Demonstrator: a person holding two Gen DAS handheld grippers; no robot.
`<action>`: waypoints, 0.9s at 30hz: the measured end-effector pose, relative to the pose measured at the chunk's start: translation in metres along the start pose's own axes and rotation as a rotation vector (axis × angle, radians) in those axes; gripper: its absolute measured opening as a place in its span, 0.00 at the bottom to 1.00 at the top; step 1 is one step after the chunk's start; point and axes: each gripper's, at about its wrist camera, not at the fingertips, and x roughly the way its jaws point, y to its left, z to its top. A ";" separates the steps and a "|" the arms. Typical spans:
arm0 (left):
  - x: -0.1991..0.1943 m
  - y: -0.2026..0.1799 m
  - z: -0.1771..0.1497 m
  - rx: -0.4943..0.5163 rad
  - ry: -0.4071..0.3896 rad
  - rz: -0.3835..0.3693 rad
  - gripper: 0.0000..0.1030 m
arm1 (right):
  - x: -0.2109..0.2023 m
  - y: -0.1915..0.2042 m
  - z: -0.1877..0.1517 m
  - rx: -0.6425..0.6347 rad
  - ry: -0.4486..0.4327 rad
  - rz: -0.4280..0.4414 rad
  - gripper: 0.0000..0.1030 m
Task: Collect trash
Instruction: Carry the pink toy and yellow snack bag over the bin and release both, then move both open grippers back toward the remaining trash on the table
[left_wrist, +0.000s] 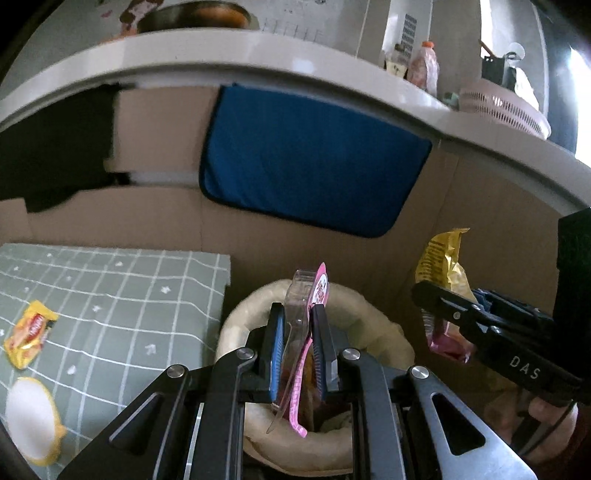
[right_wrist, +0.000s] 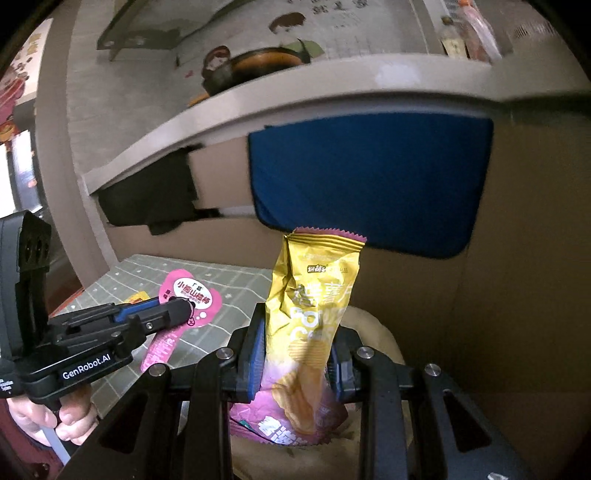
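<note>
My left gripper (left_wrist: 298, 314) is shut on a pink and clear plastic snack package (left_wrist: 308, 291), held upright over the beige-lined trash bin (left_wrist: 380, 332). Seen from the right wrist, the same left gripper (right_wrist: 177, 308) and pink package (right_wrist: 192, 295) are at the left. My right gripper (right_wrist: 297, 332) is shut on a yellow and purple chip bag (right_wrist: 314, 306), also above the bin (right_wrist: 373, 325). From the left wrist, the right gripper (left_wrist: 424, 295) and chip bag (left_wrist: 443, 262) hang at the right. A yellow wrapper (left_wrist: 31, 332) lies on the green checked table (left_wrist: 129, 295).
A white round lid with a yellow rim (left_wrist: 31, 417) lies on the table's near left. Cardboard panels (left_wrist: 480, 229) with a blue cloth (left_wrist: 314, 158) stand behind the bin, under a pale counter edge (left_wrist: 258, 48). A person's hand (right_wrist: 48, 417) grips the left tool.
</note>
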 end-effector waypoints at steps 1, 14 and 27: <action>0.005 0.000 -0.001 -0.004 0.009 -0.002 0.15 | 0.004 -0.002 -0.002 0.005 0.009 -0.003 0.26; 0.040 0.005 -0.011 -0.033 0.089 -0.074 0.15 | 0.039 -0.027 -0.026 0.064 0.092 -0.029 0.27; 0.030 0.026 -0.007 -0.138 0.079 -0.124 0.41 | 0.048 -0.032 -0.029 0.103 0.099 -0.043 0.48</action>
